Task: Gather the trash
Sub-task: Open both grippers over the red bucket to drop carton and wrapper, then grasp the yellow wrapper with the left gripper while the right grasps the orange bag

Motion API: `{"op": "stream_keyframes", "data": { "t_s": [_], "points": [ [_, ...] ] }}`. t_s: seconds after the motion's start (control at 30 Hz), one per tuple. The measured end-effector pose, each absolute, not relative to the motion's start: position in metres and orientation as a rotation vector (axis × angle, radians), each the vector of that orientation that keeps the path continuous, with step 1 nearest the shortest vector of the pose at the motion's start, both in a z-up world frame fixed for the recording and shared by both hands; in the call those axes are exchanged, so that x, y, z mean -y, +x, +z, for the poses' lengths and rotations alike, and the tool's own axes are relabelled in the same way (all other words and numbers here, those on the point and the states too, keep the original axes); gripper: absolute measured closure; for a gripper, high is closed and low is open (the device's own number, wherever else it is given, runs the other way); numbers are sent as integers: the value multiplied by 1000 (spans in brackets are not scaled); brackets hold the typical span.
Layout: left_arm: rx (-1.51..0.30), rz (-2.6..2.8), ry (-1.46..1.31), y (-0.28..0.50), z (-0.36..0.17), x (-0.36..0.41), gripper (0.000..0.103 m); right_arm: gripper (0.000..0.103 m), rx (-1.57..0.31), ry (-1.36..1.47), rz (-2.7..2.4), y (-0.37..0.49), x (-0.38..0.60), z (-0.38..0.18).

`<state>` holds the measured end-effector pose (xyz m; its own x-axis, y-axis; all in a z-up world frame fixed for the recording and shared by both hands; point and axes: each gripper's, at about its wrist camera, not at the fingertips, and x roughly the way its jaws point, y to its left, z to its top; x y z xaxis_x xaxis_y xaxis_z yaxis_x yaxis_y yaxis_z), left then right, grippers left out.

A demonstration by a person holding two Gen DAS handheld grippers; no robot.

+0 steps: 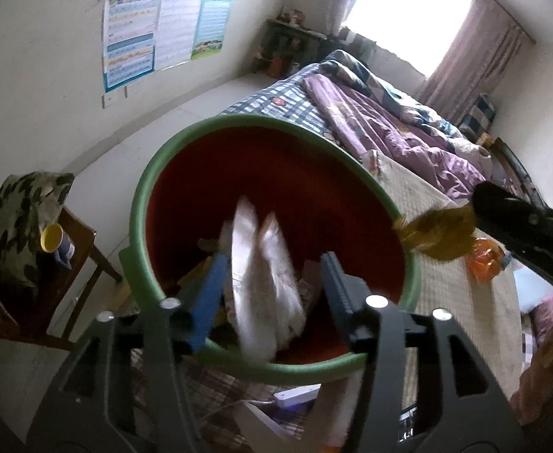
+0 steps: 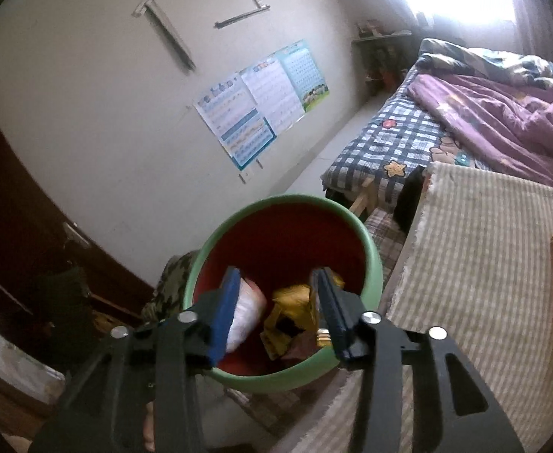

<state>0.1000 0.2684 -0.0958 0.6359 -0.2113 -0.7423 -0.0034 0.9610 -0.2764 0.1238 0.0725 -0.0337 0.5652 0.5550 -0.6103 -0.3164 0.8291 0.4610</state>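
Both tools, left tool (image 1: pixel 272 283) and right tool (image 2: pixel 278 302), tilt down over the bin (image 2: pixel 374 264) (jaws parted, gripping nothing).

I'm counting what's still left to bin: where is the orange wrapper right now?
The orange wrapper lies on the striped mat on the bed, outside the green-rimmed bin, to its right in both wrist views.

My left hand-held gripper (image 1: pixel 272 287) has a matte black frame with long cut-out slots in both arms, round silver screw heads at the joints, and two flat blue finger pads (image 1: pixel 208 302). My right hand-held gripper (image 2: pixel 276 309) is built the same: black slotted arms, shiny silver screws, blue pads (image 2: pixel 225 313) set in black holders.
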Motion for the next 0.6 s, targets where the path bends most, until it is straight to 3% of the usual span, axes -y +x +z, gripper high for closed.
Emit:
{"op": "stream_keyframes", "data": {
  "t_s": [0.37, 0.6],
  "points": [
    [-873, -126, -230, 92, -89, -253, 49, 43, -797, 343, 345, 114, 14, -36],
    [-873, -93, -222, 74, -84, -235, 48, 42, -805, 344, 138, 95, 113, -56]
  ]
}}
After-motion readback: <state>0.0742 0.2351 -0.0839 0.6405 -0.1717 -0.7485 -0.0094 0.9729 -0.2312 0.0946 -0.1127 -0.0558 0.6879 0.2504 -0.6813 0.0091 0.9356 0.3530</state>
